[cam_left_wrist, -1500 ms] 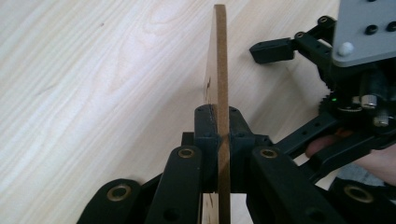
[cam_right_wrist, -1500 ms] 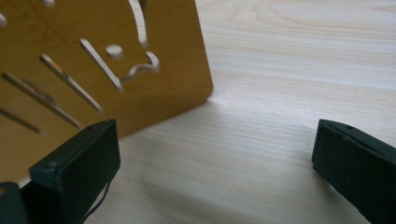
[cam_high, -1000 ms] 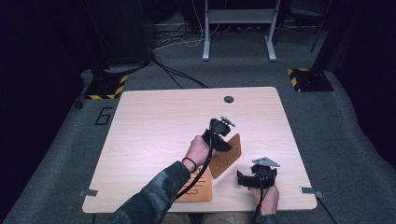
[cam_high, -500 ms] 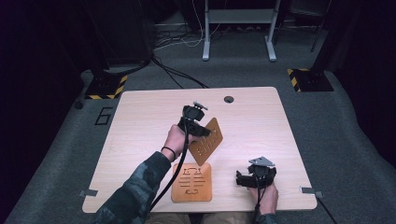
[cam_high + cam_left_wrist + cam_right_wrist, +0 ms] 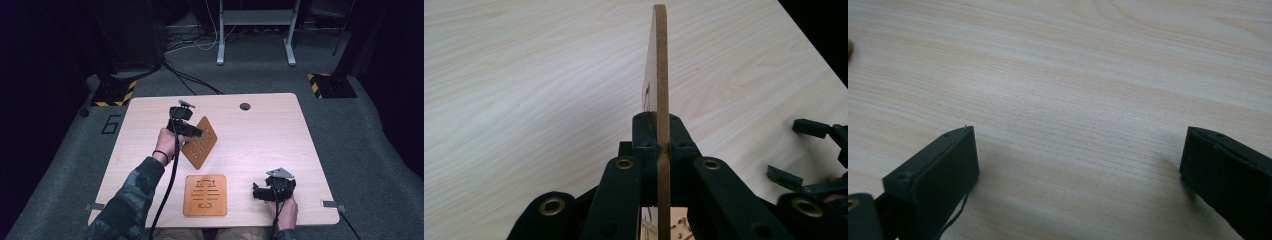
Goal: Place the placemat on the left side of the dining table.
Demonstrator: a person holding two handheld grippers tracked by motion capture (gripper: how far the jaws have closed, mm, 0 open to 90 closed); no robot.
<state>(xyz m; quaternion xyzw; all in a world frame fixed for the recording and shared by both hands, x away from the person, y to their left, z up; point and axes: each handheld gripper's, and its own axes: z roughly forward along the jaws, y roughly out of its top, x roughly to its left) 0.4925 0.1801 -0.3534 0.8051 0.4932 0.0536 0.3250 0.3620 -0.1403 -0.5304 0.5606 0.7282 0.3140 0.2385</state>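
The left hand-held gripper [image 5: 196, 133] clamps one edge of a thin, stiff, light-looking board [image 5: 201, 143] above the worktop [image 5: 260, 130] centre, best pinched by its edge, while the right hand-held gripper [image 5: 256, 192] rests open near the front right corner.

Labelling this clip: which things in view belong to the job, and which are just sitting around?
In the job:
- left gripper, shut on the lifted wooden panel
- flat wooden panel with cut-outs, lying on the table

Idle or background:
- right gripper, open, nothing between its jaws
- grommet hole
- floor cables
- metal stand
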